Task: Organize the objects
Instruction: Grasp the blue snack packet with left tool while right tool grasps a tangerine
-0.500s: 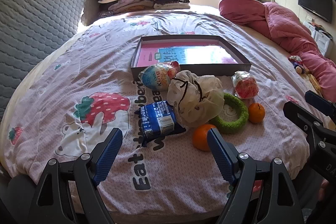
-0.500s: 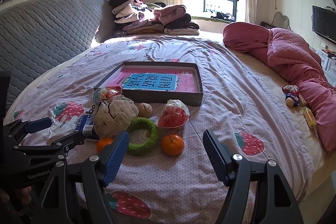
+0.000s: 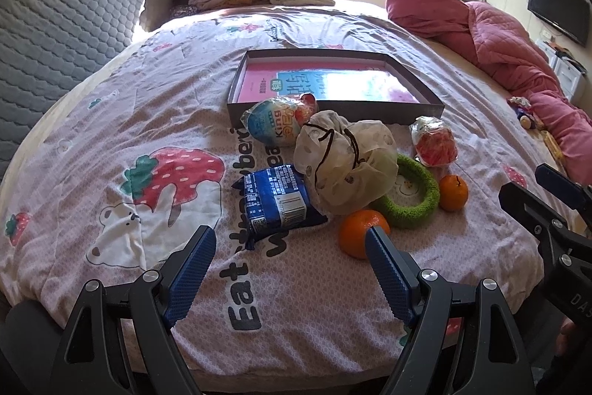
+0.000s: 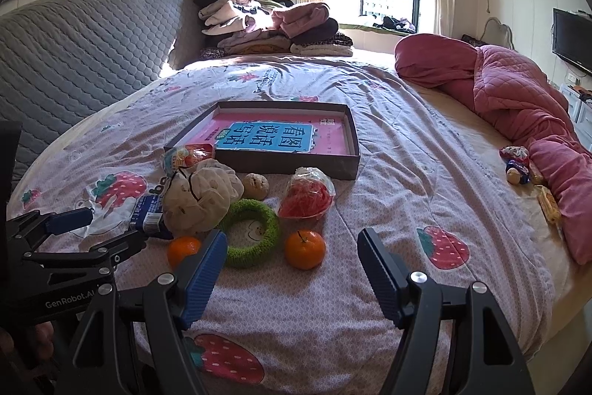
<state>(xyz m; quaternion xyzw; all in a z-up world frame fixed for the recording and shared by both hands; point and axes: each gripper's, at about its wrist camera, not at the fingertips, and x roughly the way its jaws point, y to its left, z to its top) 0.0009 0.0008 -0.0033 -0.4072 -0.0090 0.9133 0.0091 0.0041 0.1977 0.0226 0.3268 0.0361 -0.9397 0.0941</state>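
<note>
A shallow grey box (image 3: 335, 106) (image 4: 347, 136) with a pink and blue book inside lies on the bed. In front of it lie an egg-shaped snack pack (image 3: 275, 124), a cream drawstring pouch (image 3: 344, 161) (image 4: 201, 198), a blue packet (image 3: 277, 200), a green plush ring (image 3: 416, 197) (image 4: 253, 234), a red bagged item (image 3: 434, 145) (image 4: 307, 197), two oranges (image 3: 360, 234) (image 4: 305, 248) and a small brown ball (image 4: 255, 186). My left gripper (image 3: 290, 247) is open and empty, just short of the blue packet and near orange. My right gripper (image 4: 292, 248) is open and empty, with the far orange between its tips.
The bed has a strawberry-print sheet (image 3: 148, 121). A rolled pink quilt (image 4: 518, 91) lies on the right, with small toys (image 4: 516, 163) beside it. Folded clothes (image 4: 266, 24) are stacked at the headboard. A grey padded headboard (image 4: 74, 43) runs along the left.
Both grippers have eased slightly forward towards the pile of objects. Nothing on the bed has moved.
</note>
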